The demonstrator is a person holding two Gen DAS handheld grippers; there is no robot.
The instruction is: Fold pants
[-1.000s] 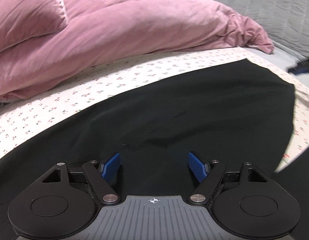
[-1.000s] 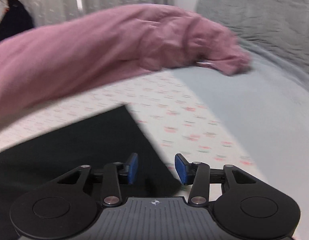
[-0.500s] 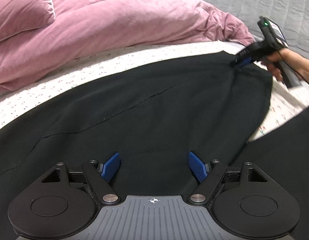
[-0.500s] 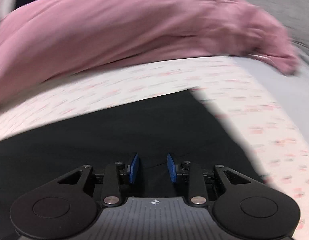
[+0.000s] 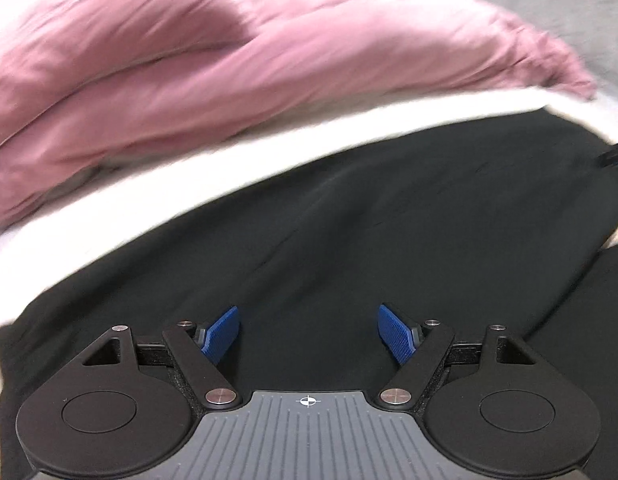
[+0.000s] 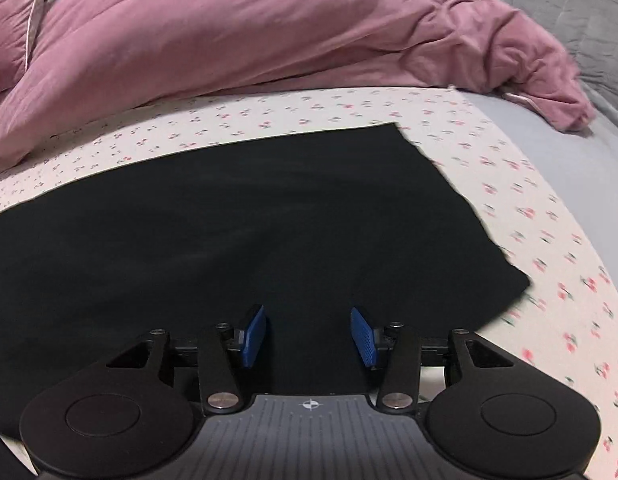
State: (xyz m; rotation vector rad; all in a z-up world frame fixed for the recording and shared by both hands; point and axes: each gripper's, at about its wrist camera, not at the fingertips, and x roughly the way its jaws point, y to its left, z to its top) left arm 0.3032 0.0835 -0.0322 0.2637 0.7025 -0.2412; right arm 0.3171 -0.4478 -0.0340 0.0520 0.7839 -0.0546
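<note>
Black pants (image 6: pixel 245 232) lie flat on the bed (image 6: pixel 509 184), seemingly folded once lengthwise; cross folds remain. Left claw (image 5: pixel 309 334) gapes empty; right claw (image 6: pixel 308 336), just reopened, grips nothing.

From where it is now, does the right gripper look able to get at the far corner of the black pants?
Probably yes. The right gripper has just been opening, with nothing pinched, over the pants. Only flat fabric lies between it and the far corner; the pink duvet lies beyond it.

Black pants (image 6: pixel 245 216) spread on the bed (image 6: pixel 549 240)
Right gripper (image 6: pixel 308 334) hovers over the near hem, its fingers just opened, nothing between them.
</note>
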